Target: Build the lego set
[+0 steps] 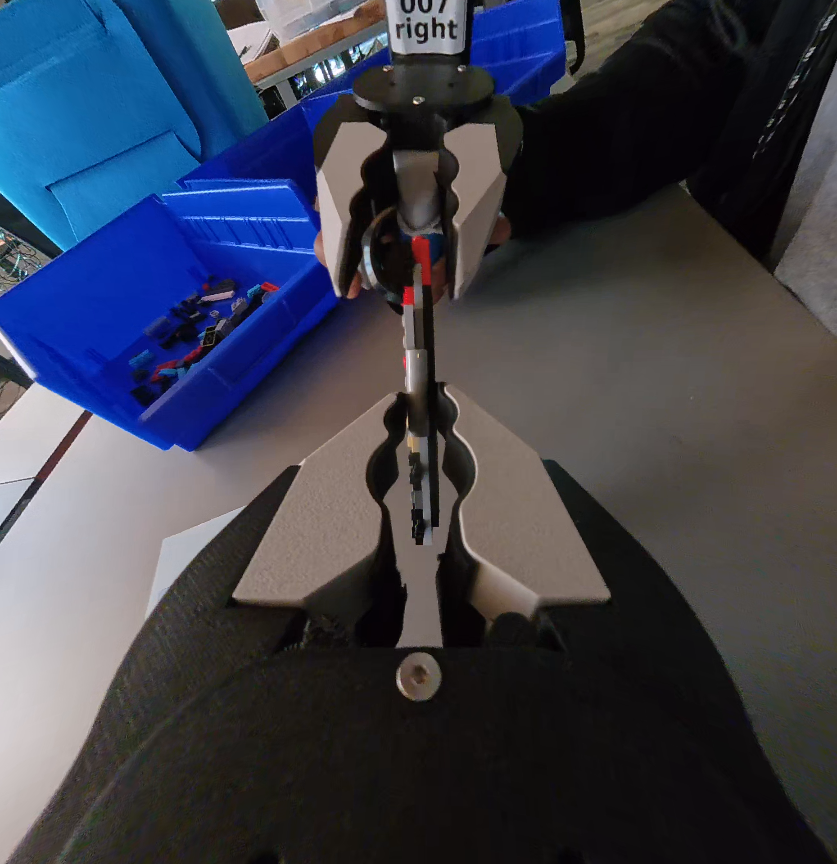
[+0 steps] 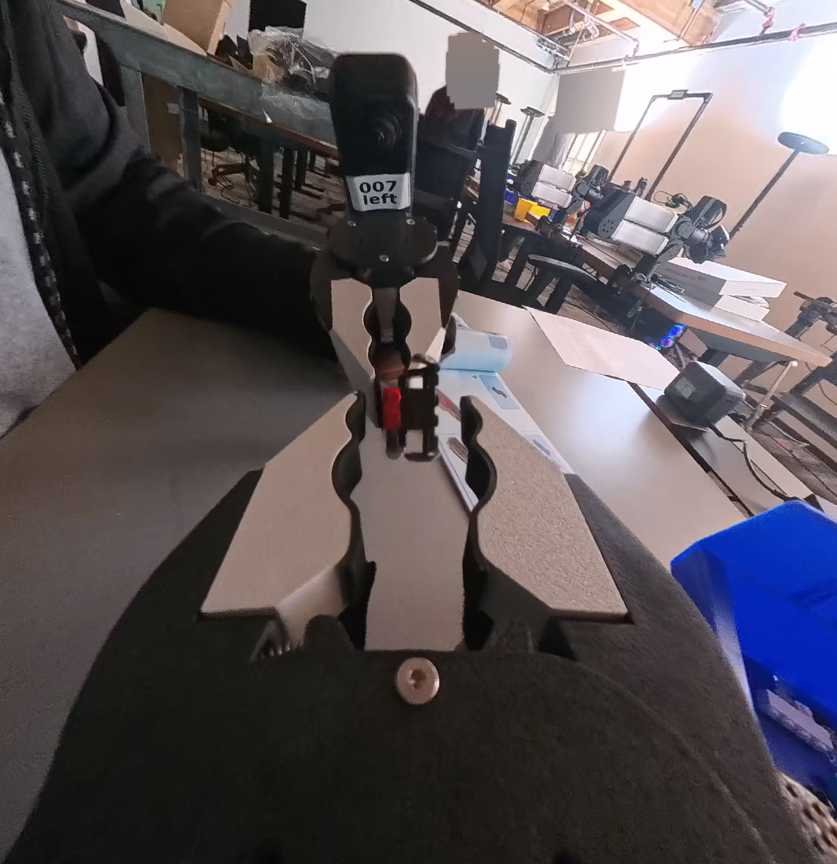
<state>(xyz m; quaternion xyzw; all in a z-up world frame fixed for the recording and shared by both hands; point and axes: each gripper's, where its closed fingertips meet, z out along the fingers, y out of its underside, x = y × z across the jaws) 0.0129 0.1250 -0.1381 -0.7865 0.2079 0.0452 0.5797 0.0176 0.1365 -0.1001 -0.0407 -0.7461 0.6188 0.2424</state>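
Note:
A long thin lego assembly, a black plate with grey and red pieces, is seen edge-on above the grey table. My left gripper is shut on its near end. Its far end, with a red piece, reaches between the fingers of my right gripper, which faces the left one. In the right wrist view my right gripper is open, its fingers standing apart on either side of the assembly's red and black end. The left gripper shows behind it.
A blue bin holding several loose bricks sits on the table to the left, with another blue bin behind it; a bin corner shows at right. An instruction booklet and a small black device lie on the table. The left gripper's tips are roughly 4 centimetres from the right gripper's.

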